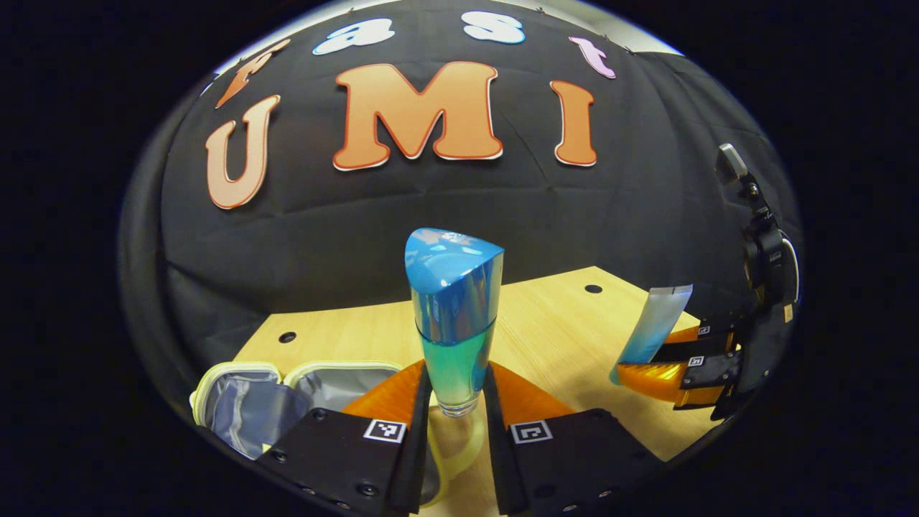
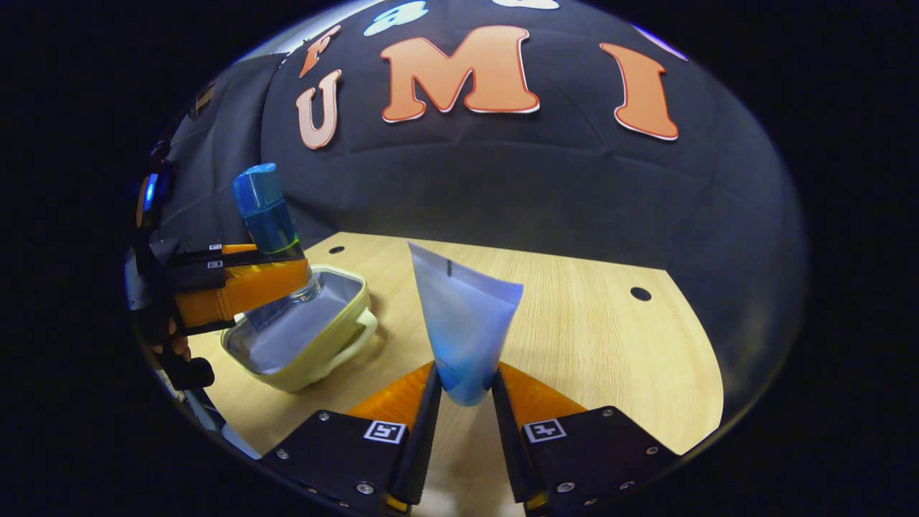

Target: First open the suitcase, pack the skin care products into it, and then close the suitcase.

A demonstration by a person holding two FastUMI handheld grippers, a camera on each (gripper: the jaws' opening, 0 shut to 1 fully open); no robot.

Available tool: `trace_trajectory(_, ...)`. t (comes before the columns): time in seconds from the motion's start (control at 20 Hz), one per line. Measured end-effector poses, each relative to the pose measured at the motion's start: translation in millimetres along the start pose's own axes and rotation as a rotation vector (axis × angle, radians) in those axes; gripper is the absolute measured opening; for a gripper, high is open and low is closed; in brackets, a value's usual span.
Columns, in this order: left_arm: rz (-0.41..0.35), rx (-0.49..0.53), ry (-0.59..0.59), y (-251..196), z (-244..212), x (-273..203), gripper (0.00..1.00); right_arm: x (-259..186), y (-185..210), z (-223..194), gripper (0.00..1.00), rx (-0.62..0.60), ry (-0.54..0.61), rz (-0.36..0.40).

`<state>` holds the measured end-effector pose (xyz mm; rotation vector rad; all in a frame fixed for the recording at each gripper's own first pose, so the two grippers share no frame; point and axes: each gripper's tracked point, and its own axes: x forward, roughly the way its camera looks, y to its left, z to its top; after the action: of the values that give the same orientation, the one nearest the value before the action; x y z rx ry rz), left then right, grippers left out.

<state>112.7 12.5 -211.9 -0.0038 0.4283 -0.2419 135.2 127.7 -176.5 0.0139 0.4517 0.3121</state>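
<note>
A tall bottle (image 1: 454, 316) with a blue cap and teal liquid stands upright between my left gripper's (image 1: 457, 375) fingers, which are shut on its lower part. The small yellow-green suitcase (image 1: 248, 406) lies open at lower left, its grey lining showing. In the right gripper view the same bottle (image 2: 267, 212) hangs in the left gripper (image 2: 287, 264) just over the open suitcase (image 2: 316, 337). My right gripper (image 2: 465, 375) is shut on a pale blue tube (image 2: 467, 316), crimped end up. That tube (image 1: 655, 323) and right gripper (image 1: 664, 357) also appear at the far right.
The light wooden table (image 2: 589, 345) has small dark holes (image 2: 640, 293) near its back edge and stretches bare to the right of the suitcase. The black cloth wall rises close behind it. A hand (image 2: 176, 348) holds the left gripper at the table's left edge.
</note>
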Motion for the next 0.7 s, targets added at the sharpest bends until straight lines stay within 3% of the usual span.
trace_trajectory(0.3,0.067,0.008,0.078,72.5,-22.8,-21.6,0.39,-9.4,30.3,25.7,0.46,-0.035,-0.029,0.021)
trace_trajectory(0.45,0.082,0.019,0.163,110.2,-53.9,-23.1,0.38,-8.1,46.3,22.0,0.45,-0.096,-0.020,0.018)
trace_trajectory(0.7,0.076,-0.025,0.287,155.4,-102.1,-23.7,0.39,-4.8,72.3,20.2,0.46,-0.090,-0.009,0.012)
